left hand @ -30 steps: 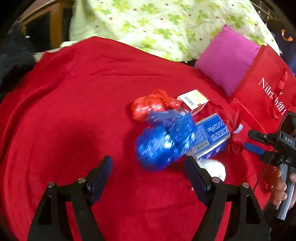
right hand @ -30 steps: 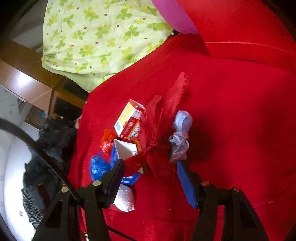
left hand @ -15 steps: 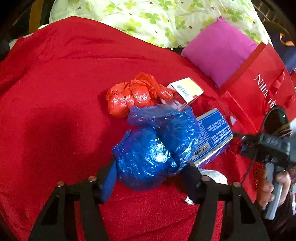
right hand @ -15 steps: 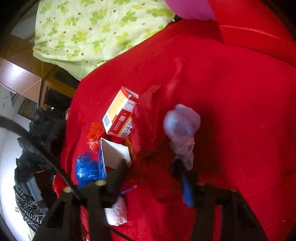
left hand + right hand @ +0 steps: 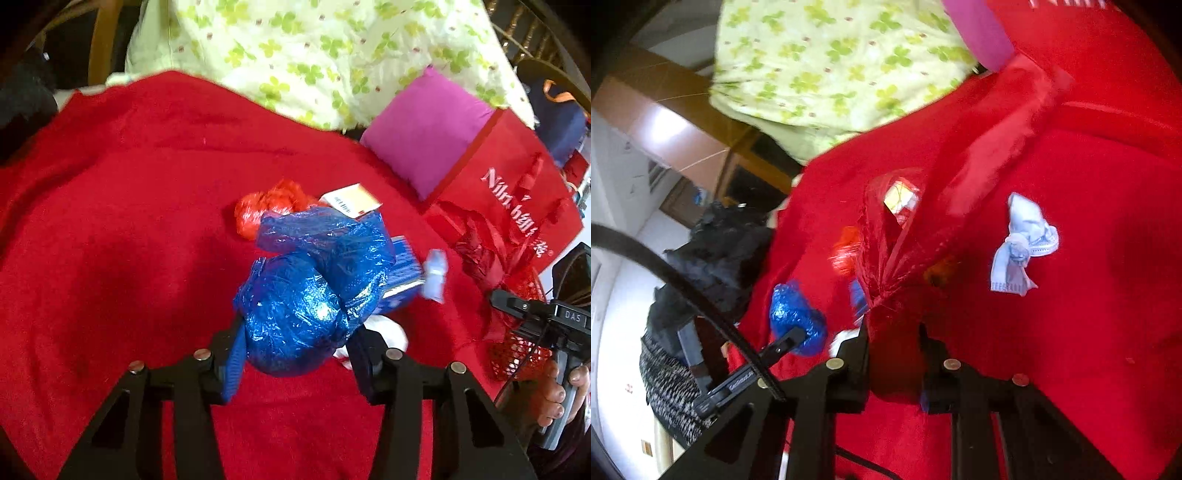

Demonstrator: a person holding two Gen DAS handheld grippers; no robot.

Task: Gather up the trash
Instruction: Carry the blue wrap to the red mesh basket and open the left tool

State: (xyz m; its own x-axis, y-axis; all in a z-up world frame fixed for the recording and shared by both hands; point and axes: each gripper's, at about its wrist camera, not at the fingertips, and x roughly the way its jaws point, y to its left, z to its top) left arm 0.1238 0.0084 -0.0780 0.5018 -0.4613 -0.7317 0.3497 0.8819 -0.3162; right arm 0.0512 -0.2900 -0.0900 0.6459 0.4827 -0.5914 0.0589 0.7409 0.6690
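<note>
Here, my left gripper (image 5: 295,354) points down at the red blanket (image 5: 122,221); its jaws are closing and the pads already press on the blue plastic bag (image 5: 314,295), one on each side, so the bag sits between them. To the left of the bag the blanket is bare and wide, with much room to move; its far edge meets the green flowered quilt (image 5: 314,55). To the right it is crowded: a red crumpled bag (image 5: 269,206) and a small white carton (image 5: 351,199) lie just behind the blue one, a blue box (image 5: 402,277) is partly hidden under it, and a pale crumpled wrapper (image 5: 436,273) is beside that box. Farther right stand the purple cushion (image 5: 424,129) and the red shopping bag (image 5: 517,184).

My right gripper (image 5: 894,350) is tilted down too; its jaws are together, clamped on a red shiny bag (image 5: 886,266) with ribbon handles. The pale wrapper (image 5: 1023,243) lies to the right of it, apart from the fingers. In the left view the hand (image 5: 565,391) that holds the right gripper shows at the right border.
</note>
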